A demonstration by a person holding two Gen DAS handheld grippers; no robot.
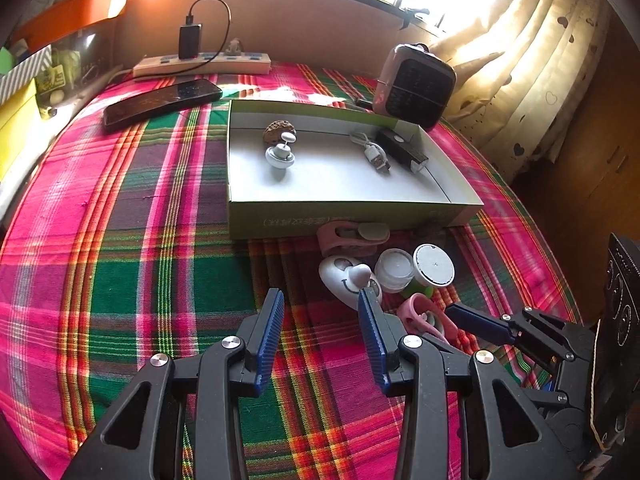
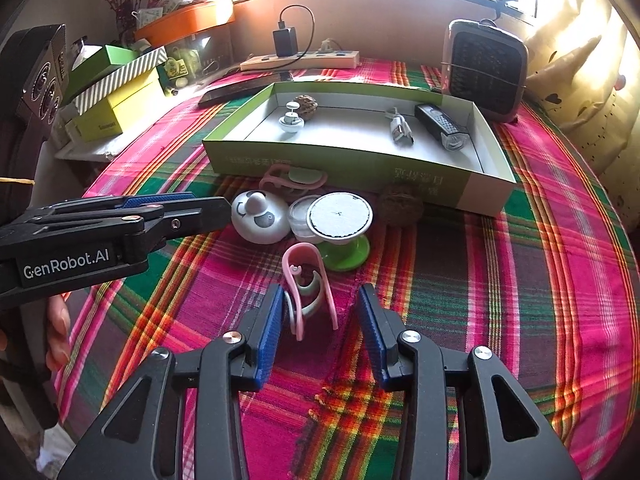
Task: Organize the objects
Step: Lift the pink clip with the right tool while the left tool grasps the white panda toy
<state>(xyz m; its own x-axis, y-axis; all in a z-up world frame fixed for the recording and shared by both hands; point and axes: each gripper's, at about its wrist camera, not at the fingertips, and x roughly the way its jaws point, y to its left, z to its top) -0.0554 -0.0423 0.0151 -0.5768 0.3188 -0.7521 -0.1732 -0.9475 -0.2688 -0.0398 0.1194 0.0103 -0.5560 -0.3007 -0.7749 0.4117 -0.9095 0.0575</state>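
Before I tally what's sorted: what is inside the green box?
Inside the green box: a white knob piece, a walnut, a USB cable, a black device. Nothing looks hidden.

Power strip point(image 1: 202, 65), phone point(image 1: 162, 102), heater point(image 1: 414, 85), curtain point(image 1: 532, 64)

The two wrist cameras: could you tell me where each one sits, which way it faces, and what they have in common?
Left wrist: on the left gripper, tilted down toward the open box; its own open fingers show, with the right gripper at lower right.
Right wrist: on the right gripper, facing the same way; its fingers straddle the pink clip, left gripper and a hand at left.
Shared: box, white smiley toy, plaid cloth.
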